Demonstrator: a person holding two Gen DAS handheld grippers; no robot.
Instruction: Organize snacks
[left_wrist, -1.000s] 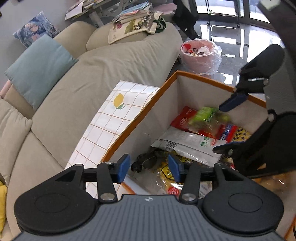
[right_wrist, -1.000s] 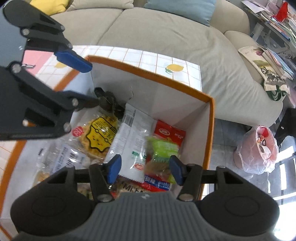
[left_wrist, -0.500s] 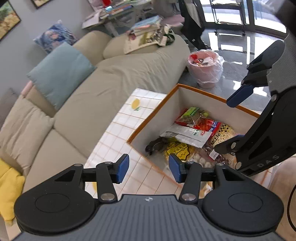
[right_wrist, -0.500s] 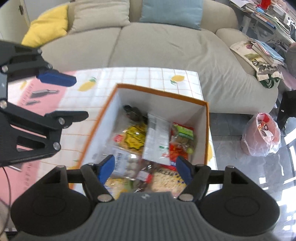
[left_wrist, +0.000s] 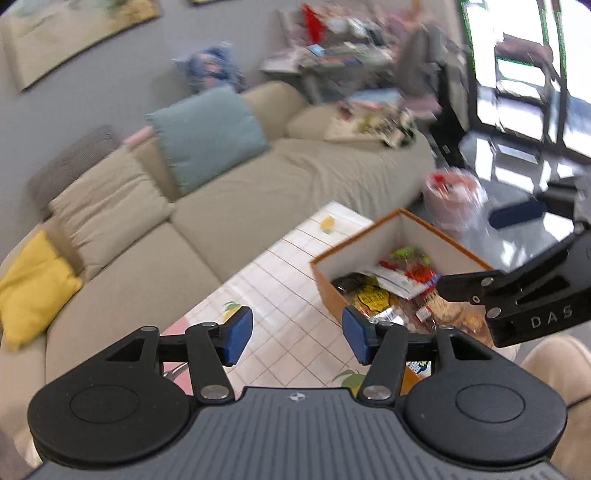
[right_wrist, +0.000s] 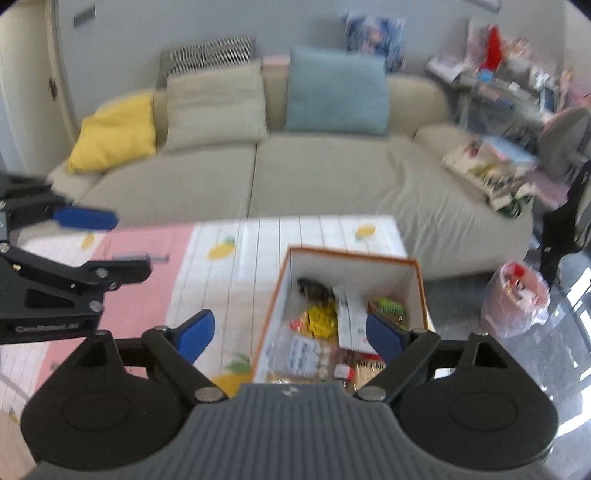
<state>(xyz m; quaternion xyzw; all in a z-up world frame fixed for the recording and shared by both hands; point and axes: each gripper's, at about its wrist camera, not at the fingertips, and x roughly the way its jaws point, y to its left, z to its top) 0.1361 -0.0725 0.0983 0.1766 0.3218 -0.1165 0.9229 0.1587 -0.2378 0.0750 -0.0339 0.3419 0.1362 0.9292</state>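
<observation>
- The left gripper (left_wrist: 297, 339) hangs above the table (left_wrist: 280, 273) with its jaws opening; nothing is between the blue pads.
- The right gripper (right_wrist: 286, 332) also points down over the table, jaws spread wide and opening, nothing held.
- Each gripper shows in the other's view: the right one at the right edge of the left view, the left one at the left edge of the right view.
- The box (right_wrist: 354, 269), orange outside and white inside, stands on the table's right part, near the edge that faces the sofa (right_wrist: 325, 184).
- The snacks (right_wrist: 332, 332) lie piled in the box: a yellow packet, a long white packet, a green one, a red one, and clear bags of small pieces. All sit below the rim.
- The tablecloth is white with a grid and lemon prints; a pink part lies to the left in the right view.
- On the sofa rest a yellow cushion (right_wrist: 114, 136), a beige one and a blue one (right_wrist: 336, 92).
- A pink bin bag (right_wrist: 517, 299) stands on the shiny floor right of the table.
- Both views are blurred.
</observation>
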